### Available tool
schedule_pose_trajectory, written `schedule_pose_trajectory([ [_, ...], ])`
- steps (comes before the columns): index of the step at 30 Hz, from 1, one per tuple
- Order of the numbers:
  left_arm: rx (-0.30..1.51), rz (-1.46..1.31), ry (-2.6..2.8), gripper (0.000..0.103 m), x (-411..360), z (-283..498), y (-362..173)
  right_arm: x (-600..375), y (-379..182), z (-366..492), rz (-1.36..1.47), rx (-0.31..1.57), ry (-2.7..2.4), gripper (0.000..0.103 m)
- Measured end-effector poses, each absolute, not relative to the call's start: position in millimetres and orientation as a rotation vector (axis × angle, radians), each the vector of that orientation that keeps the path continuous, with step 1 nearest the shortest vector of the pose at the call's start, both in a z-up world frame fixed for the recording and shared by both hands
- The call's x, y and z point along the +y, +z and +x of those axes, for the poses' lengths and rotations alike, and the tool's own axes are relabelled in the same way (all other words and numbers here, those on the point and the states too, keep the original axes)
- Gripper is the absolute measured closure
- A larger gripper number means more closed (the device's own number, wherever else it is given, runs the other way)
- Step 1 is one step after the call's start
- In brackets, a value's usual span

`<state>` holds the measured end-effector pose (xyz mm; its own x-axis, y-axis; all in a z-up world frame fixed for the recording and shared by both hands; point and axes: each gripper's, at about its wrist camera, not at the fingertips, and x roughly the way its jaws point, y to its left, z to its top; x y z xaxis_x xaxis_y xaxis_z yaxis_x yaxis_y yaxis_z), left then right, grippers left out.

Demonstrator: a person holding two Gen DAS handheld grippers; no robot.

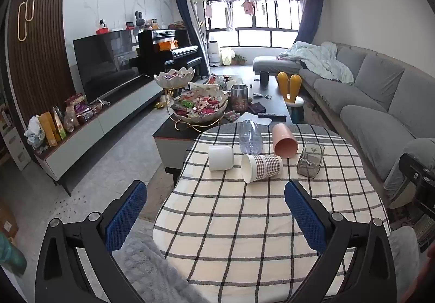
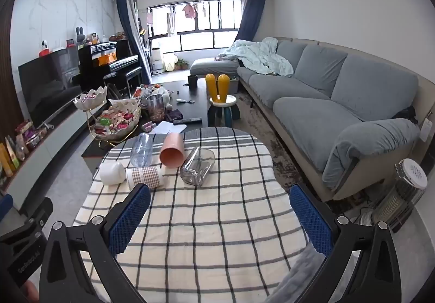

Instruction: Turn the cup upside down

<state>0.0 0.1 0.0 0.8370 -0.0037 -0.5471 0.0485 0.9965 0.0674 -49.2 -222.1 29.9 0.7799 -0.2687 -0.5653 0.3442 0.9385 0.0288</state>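
Checked paper cup [image 1: 262, 167] on its side looks light and crushable, so I'd pinch mid-wall gently; both grippers [image 1: 214, 210] [image 2: 220, 213] gape wide, empty.

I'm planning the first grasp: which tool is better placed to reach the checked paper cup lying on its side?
Probably left. The checked cup lies ahead between the open left tool's fingers, mouth facing it. From the open right tool, the cup sits off to the left, partly behind a finger.

A grey sofa [image 2: 326, 101] carries a crumpled pale blanket [image 2: 258, 55]. A tiered snack bowl [image 1: 199, 107] stands on the dark coffee table [image 1: 272, 104], near a television [image 1: 108, 63] and piano [image 1: 168, 50].
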Motion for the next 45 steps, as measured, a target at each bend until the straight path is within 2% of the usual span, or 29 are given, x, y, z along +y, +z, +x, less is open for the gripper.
schedule_pose_trajectory([
  [45, 0.574, 0.083, -0.017, 0.000, -4.9, -3.0, 1.5, -222.2, 31.0, -52.6, 0.137, 0.585, -0.331, 0.000],
])
